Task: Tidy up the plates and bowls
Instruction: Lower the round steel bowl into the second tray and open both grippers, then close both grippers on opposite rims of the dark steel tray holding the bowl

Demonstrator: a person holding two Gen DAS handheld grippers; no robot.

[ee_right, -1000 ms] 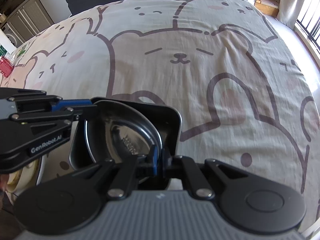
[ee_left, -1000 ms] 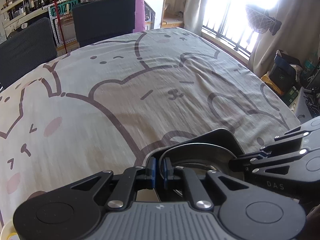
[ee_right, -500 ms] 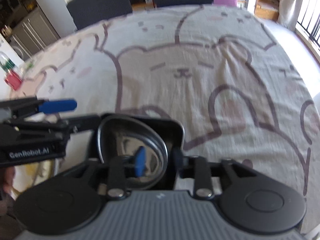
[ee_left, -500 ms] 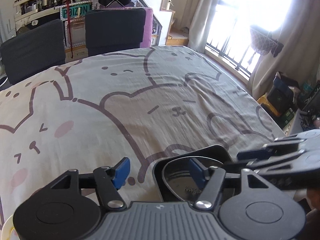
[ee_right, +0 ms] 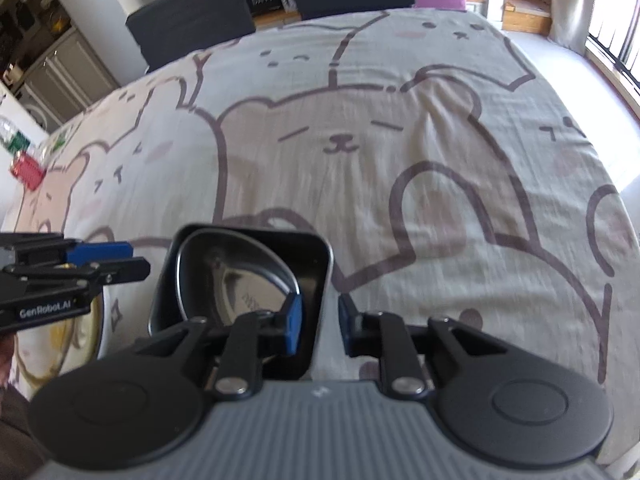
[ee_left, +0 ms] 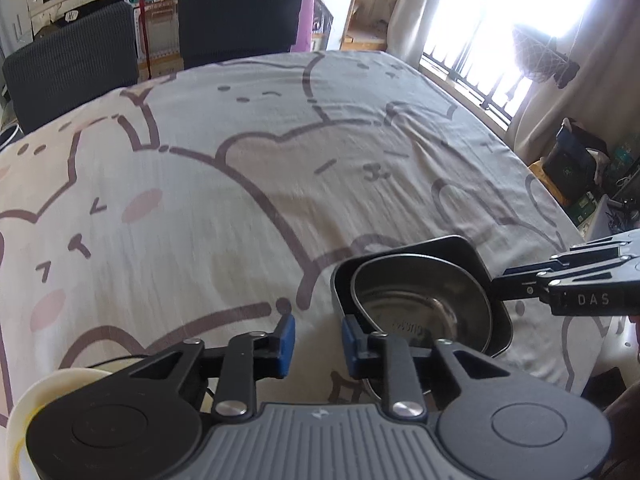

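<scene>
Steel bowl (ee_left: 420, 308) sits nested in a black square dish (ee_left: 468, 252) near the table's (ee_left: 280, 152) near edge. Left gripper (ee_left: 316, 340) and right gripper (ee_right: 318, 324), jaws just narrowing, stand parted, pinching nothing.

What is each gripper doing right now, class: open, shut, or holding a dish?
Left gripper: open, jaws just closing partway, holding nothing; only tablecloth shows between them.
Right gripper: open, jaws just closing partway, astride the black dish wall, not gripping.
</scene>
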